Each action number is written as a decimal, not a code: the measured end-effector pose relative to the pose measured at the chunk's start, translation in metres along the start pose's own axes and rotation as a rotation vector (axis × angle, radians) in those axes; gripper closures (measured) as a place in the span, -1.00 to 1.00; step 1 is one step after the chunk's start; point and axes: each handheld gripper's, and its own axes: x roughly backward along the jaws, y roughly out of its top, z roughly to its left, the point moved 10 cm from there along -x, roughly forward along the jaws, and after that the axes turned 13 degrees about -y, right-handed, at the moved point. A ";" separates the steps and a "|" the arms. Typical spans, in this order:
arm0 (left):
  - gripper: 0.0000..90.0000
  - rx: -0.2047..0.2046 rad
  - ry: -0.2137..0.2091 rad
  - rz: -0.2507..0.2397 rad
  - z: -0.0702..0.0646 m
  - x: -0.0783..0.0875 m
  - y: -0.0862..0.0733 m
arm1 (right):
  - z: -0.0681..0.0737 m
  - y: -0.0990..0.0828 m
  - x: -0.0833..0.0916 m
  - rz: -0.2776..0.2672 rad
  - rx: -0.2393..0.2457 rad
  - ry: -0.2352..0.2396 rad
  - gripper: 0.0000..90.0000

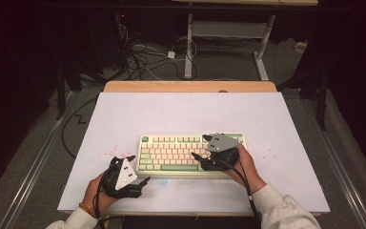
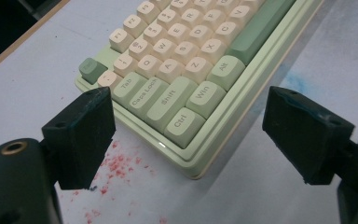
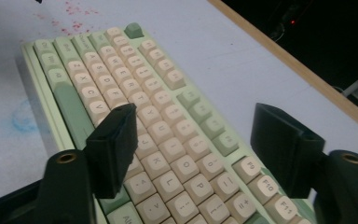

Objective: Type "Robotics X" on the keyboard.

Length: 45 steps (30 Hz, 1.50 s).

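The right gripper (image 3: 193, 140) hovers wide open and empty over the pale green, cream-keyed plastic keyboard (image 1: 190, 153); the left gripper (image 2: 189, 130), likewise open, waits off its corner. Rigid, fairly heavy: grip the frame edges, since keycaps could pop off

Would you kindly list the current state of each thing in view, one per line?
keyboard: flat on the table, keys up, near edge parallel to the table's front edge.
left gripper: open, nothing between its jaws, off the keyboard's left end.
right gripper: open, above the keyboard's right half, gripping nothing.
table: white top, red specks left of the keyboard and a faint blue smudge in front of it.
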 end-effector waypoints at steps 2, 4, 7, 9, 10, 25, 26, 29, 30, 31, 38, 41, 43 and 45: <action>-0.63 0.002 0.000 -0.002 0.000 0.000 0.000 | -0.003 0.001 0.004 -0.018 -0.004 -0.017 -0.39; -0.63 0.001 -0.002 -0.002 0.000 -0.001 0.001 | -0.006 0.001 0.008 -0.032 -0.010 -0.031 -0.43; -0.63 -0.004 -0.001 0.004 -0.001 -0.001 0.001 | -0.009 0.000 0.013 -0.047 -0.012 -0.049 -0.49; -0.63 -0.004 0.003 0.010 0.000 0.000 0.000 | -0.010 -0.001 0.017 -0.058 -0.016 -0.053 -0.50; -0.63 -0.001 0.003 0.009 0.001 0.000 0.000 | -0.011 -0.001 0.019 -0.066 -0.016 -0.060 -0.50; -0.44 0.048 -0.018 -0.051 0.002 0.008 0.005 | -0.015 -0.017 0.043 -0.092 -0.004 -0.080 -0.51; -0.44 0.057 -0.023 -0.061 0.002 0.009 0.006 | -0.015 -0.019 0.046 -0.093 -0.004 -0.081 -0.51; -0.32 0.064 -0.032 -0.076 0.002 0.010 0.008 | -0.018 -0.025 0.052 -0.093 -0.006 -0.090 -0.51; -0.27 0.065 -0.034 -0.078 0.002 0.010 0.008 | -0.019 -0.027 0.055 -0.096 -0.009 -0.095 -0.51; -0.21 0.065 -0.039 -0.077 0.002 0.010 0.008 | -0.020 -0.029 0.057 -0.096 -0.011 -0.097 -0.51; 0.07 0.062 -0.055 -0.064 0.003 0.008 0.010 | -0.029 -0.041 0.073 -0.113 -0.035 -0.127 -0.50; 0.21 0.053 -0.065 -0.054 0.001 0.007 0.011 | -0.032 -0.047 0.078 -0.111 -0.035 -0.141 -0.50; 0.33 0.033 -0.071 -0.048 0.000 0.007 0.012 | -0.034 -0.051 0.081 -0.107 -0.036 -0.149 -0.50; 0.53 0.025 -0.096 -0.036 -0.002 0.006 0.014 | -0.036 -0.057 0.084 -0.097 -0.038 -0.156 -0.50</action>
